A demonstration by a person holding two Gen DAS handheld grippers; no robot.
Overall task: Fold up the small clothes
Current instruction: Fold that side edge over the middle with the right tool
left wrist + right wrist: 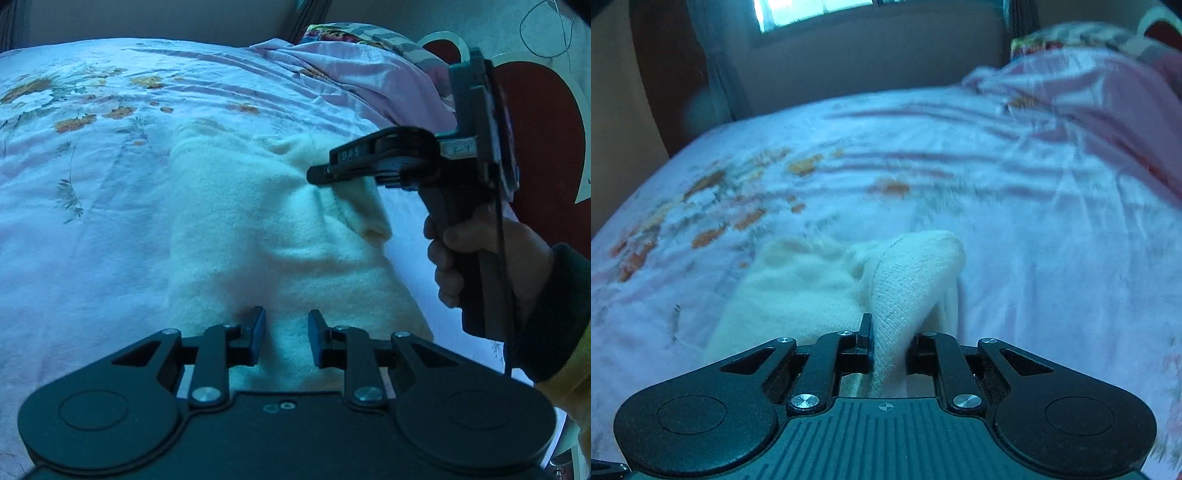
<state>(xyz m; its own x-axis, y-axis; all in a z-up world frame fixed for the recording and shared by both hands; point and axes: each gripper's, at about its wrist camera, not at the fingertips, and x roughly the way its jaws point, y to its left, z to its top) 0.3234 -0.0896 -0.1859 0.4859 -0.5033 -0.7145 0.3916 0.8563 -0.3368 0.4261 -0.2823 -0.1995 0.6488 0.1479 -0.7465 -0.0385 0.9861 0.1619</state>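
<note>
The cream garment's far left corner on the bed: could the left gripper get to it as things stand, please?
Probably yes. The left gripper sits at the near edge of the cream garment, and only bare bedsheet flanks that corner. The right gripper pinches cloth well to the other side, out of the way.

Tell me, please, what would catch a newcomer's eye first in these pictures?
The cream knit garment lying mid-bed on the floral sheet. The right gripper pinches a raised fold of it, and the left gripper sits at its near edge, fingers apart.
</note>
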